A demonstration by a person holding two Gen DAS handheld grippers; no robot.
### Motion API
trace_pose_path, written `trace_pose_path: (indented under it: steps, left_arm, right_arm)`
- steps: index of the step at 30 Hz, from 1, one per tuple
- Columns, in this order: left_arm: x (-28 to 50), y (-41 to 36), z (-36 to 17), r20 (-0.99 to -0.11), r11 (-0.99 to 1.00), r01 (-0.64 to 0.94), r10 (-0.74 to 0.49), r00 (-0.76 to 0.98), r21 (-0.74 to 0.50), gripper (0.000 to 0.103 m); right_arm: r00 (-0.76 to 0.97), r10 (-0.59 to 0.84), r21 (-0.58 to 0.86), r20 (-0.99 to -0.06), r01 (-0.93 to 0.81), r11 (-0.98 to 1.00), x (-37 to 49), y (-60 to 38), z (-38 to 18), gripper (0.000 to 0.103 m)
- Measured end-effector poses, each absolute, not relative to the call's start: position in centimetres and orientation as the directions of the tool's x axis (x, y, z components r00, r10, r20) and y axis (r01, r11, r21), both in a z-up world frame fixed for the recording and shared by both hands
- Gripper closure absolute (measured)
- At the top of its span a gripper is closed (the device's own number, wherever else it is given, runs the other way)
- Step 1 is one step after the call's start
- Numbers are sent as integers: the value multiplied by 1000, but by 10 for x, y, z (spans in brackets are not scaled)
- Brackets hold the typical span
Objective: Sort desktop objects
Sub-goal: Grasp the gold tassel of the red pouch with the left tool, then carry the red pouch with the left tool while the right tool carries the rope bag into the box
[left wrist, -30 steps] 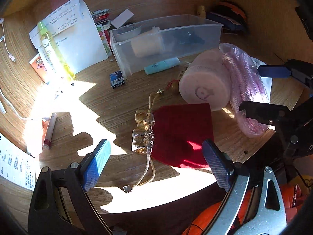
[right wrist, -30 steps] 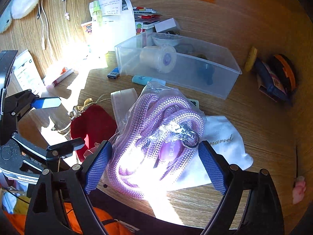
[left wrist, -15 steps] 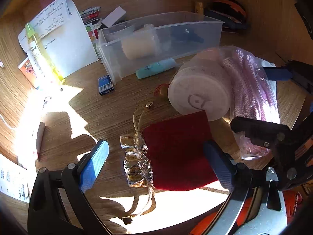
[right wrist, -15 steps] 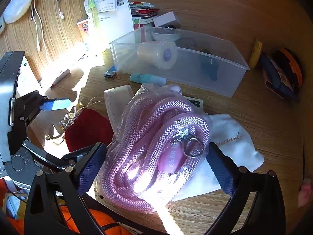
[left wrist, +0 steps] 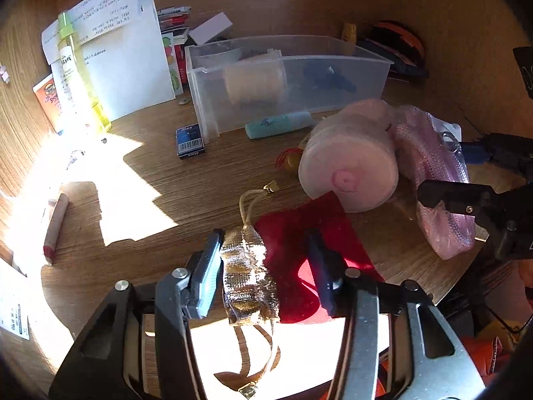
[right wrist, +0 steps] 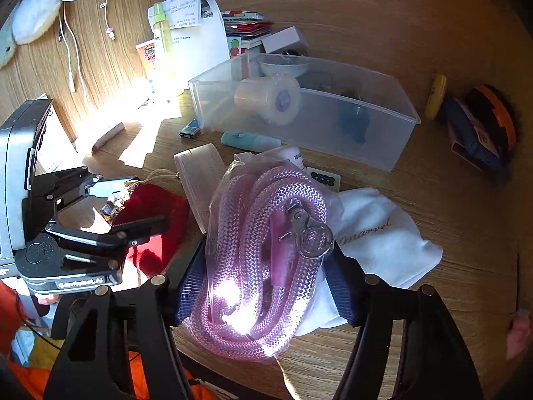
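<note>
Grippers both just closed in: left gripper (left wrist: 263,266) pinches the red pouch (left wrist: 299,250) at its gold neck, right gripper (right wrist: 266,280) clamps the bagged pink rope (right wrist: 266,233), each lying on the table (left wrist: 150,200), clear bin (right wrist: 383,126) straight beyond.

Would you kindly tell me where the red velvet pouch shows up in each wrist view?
Left wrist view: red velvet pouch lies bottom centre, between the left gripper's fingers.
Right wrist view: pouch sits left of centre, beside the bagged pink rope.
Shared landmark: clear plastic bin.
</note>
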State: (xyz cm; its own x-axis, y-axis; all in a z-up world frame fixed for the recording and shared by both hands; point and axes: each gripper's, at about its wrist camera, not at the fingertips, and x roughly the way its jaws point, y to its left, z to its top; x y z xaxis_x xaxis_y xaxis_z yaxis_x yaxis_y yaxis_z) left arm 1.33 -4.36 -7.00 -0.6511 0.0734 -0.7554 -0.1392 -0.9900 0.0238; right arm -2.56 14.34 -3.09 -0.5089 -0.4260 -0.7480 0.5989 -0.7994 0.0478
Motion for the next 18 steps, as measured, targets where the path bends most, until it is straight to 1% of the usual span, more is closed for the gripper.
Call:
trace_pose_path:
  steps: [1,2,3,5,8,18]
  left_arm:
    - [13,-46,-69,-756,-991,-131,68,-651,23,66]
    - [13,-49,-68,-755,-992,-123,62,-653,25,73]
    - [14,-51,-67,-754,-993,-116,57,-654,25,78]
    - [15,-54,-65,-749,-995,-101,48,-661,26,79]
    - [19,-58,-58,-730,-996,-82,29,-683,37,82]
    - [26,-62,-16,-650,-997,-70,26,-759,42,82]
  right_arm:
    - [-498,-434,63,-750,600,-798,-27,146,-30,45]
    - [-488,-443,82,-752,597,-798,-29,148,-28,47]
    - [-476,-455,103,-752,597,-796,-31,151,-26,50]
    - [-466,-470,129,-750,593,-794,-33,154,-23,53]
    - [-479,-469,124,-742,589,-798,-32,156,-19,55]
    - [-558,-474,102,-681,568,-816,-32,168,15,56]
